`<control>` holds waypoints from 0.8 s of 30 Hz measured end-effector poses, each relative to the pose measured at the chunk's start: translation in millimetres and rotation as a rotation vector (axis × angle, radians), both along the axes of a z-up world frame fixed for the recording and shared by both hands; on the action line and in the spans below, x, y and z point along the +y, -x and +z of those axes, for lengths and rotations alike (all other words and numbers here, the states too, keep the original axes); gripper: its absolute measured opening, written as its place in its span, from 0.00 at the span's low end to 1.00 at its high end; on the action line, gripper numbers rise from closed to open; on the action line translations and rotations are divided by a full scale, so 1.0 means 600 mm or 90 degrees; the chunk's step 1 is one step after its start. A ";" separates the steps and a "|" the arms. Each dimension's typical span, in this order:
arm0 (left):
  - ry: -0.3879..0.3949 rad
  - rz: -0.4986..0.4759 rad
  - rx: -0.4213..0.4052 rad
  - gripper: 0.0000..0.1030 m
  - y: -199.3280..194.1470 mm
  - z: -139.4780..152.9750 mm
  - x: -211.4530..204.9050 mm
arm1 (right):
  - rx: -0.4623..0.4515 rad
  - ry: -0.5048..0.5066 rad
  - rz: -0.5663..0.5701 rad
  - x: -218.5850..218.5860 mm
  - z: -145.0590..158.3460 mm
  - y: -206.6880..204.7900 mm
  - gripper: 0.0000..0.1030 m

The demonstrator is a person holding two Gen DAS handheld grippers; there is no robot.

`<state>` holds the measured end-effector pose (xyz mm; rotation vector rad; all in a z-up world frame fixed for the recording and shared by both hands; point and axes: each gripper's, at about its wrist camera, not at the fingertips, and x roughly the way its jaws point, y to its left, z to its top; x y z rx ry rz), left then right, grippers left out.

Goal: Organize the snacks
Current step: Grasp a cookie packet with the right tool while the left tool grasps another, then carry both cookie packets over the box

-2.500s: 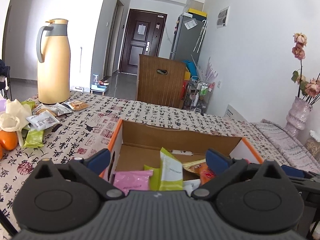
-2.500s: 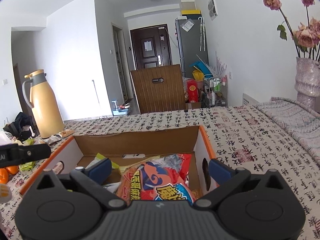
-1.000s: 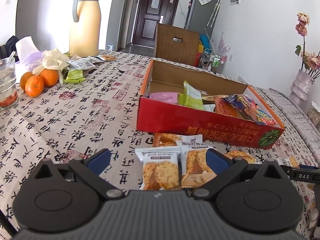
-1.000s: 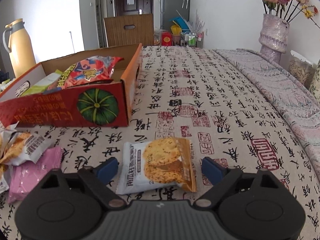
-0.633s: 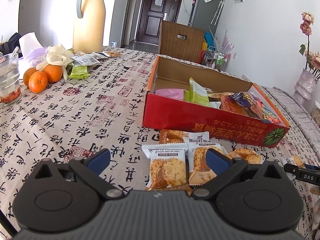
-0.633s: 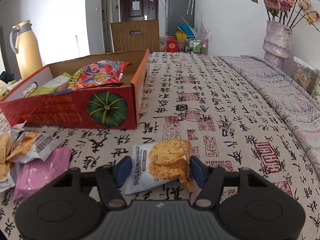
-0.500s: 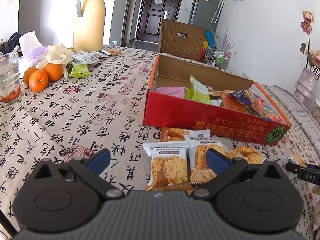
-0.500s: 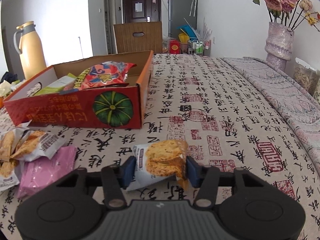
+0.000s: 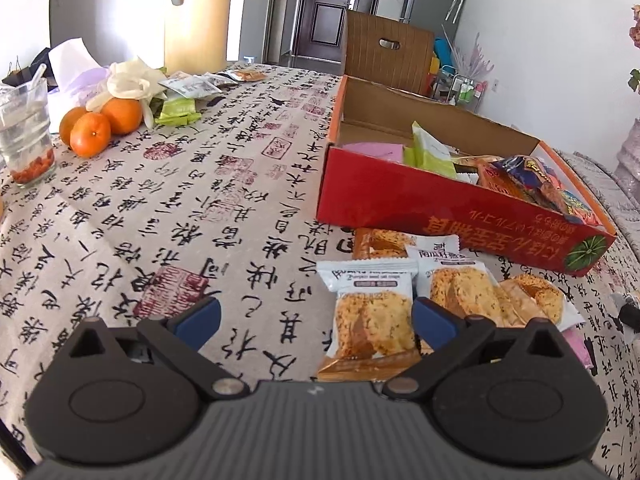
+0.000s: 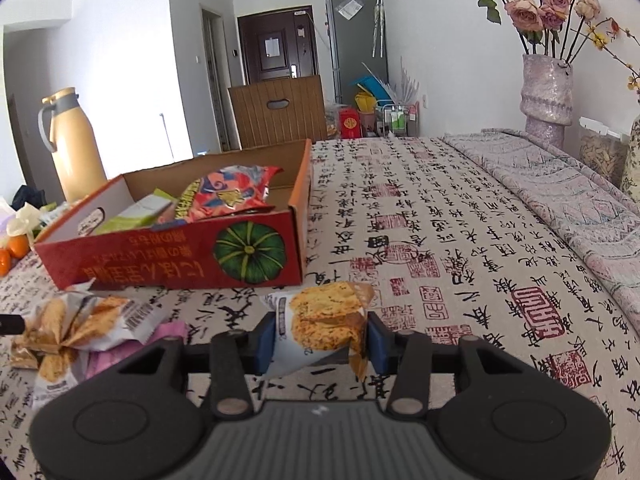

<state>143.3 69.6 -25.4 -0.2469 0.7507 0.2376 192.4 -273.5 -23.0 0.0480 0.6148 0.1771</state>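
Note:
A red cardboard box (image 9: 440, 216) with a pumpkin picture holds several snack packets, among them a colourful bag (image 10: 228, 196). In front of it lie cracker packets (image 9: 460, 288) and a pink packet (image 10: 168, 332). My right gripper (image 10: 320, 336) has a cracker packet (image 10: 324, 316) between its blue pads; the jaws are closing and press on it, and the packet hangs just above the cloth, right of the box's corner. My left gripper (image 9: 316, 320) is open low over the table. One cracker packet (image 9: 372, 320) lies just inside its right finger, untouched.
The patterned tablecloth (image 10: 460, 240) covers the whole table. At the far left stand a tan thermos (image 9: 196, 16), oranges (image 9: 100, 124), a glass (image 9: 24, 140) and more loose packets (image 9: 188, 88). A vase with flowers (image 10: 546, 96) stands at the right. A wooden chair (image 9: 384, 56) is behind the box.
The right jaws have closed from wide open onto the cracker packet and raised it slightly off the cloth. The left gripper stays open and has swung a little to the left.

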 end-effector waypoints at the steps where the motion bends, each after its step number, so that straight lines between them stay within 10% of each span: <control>1: -0.001 0.000 0.002 1.00 -0.003 -0.002 -0.002 | -0.001 -0.002 0.000 0.001 0.001 0.002 0.43; 8: -0.012 0.002 0.021 0.94 -0.020 -0.013 -0.018 | -0.007 -0.005 0.004 0.008 0.004 0.011 0.43; 19: -0.001 -0.035 0.008 0.41 -0.013 -0.012 -0.036 | -0.004 -0.010 0.013 0.023 0.001 0.018 0.43; 24: -0.003 -0.043 0.002 0.40 -0.008 -0.012 -0.039 | -0.005 -0.009 0.017 0.029 0.002 0.021 0.43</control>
